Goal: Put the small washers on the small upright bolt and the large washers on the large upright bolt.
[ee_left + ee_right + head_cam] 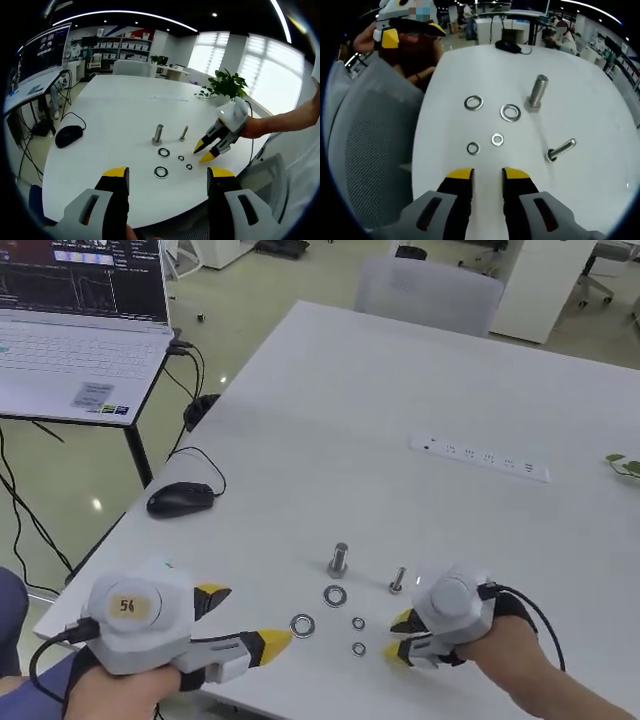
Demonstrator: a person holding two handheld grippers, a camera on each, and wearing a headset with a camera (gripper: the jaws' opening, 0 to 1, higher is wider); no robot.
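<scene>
Two steel bolts stand upright on the white table (400, 390): the large bolt (339, 560) (158, 135) (538, 92) and, to its right, the small bolt (397, 580) (184, 133) (561, 149). Two large washers (335, 595) (302, 625) (510, 112) lie flat in front of them. Two small washers (358, 623) (358, 648) (497, 139) lie beside those. My left gripper (243, 618) (168, 172) hovers wide open just left of the nearer large washer (161, 172), holding nothing. Close to the right of the small washers, my right gripper (400, 636) (488, 174) (202, 152) is open by a narrow gap, with nothing in it.
A black mouse (180, 499) with its cable lies at the table's left edge, and a white power strip (480, 458) lies further back. A laptop (80, 330) sits on a side stand at the left. A grey chair (425, 290) stands at the far side, a potted plant (227, 85) at the right.
</scene>
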